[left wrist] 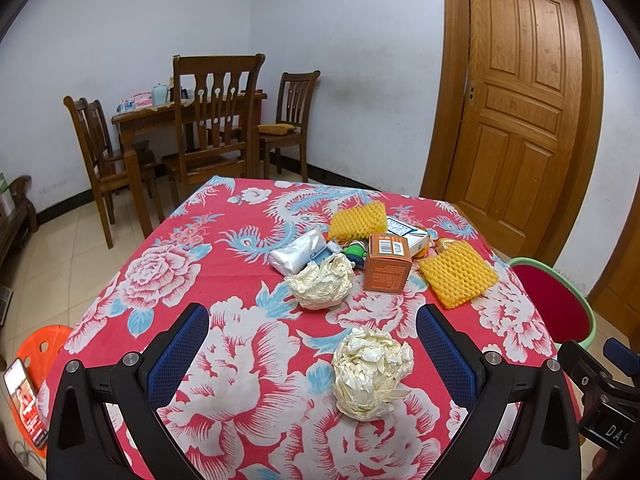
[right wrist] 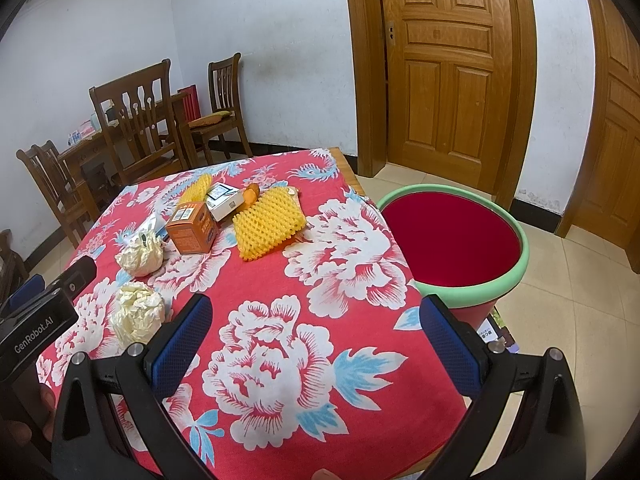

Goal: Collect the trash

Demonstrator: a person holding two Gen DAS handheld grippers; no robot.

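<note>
Trash lies on a red floral tablecloth [left wrist: 224,280]. A cream crumpled paper ball [left wrist: 370,372] sits between the fingers of my open left gripper [left wrist: 312,356], untouched. A second paper ball [left wrist: 322,286] lies farther back, with a white wrapper [left wrist: 294,252], an orange box [left wrist: 387,264], a white box [left wrist: 406,234] and two yellow foam nets [left wrist: 458,278] [left wrist: 358,220]. My right gripper [right wrist: 316,344] is open and empty over the cloth [right wrist: 320,320], near the table's right edge. The red bin with a green rim [right wrist: 456,248] stands beside the table at the right.
Wooden chairs [left wrist: 216,120] and a wooden table stand at the back wall. A wooden door [left wrist: 520,100] is at the right. An orange stool [left wrist: 40,344] and a phone [left wrist: 26,404] are at the lower left. The left gripper's body [right wrist: 36,332] shows in the right wrist view.
</note>
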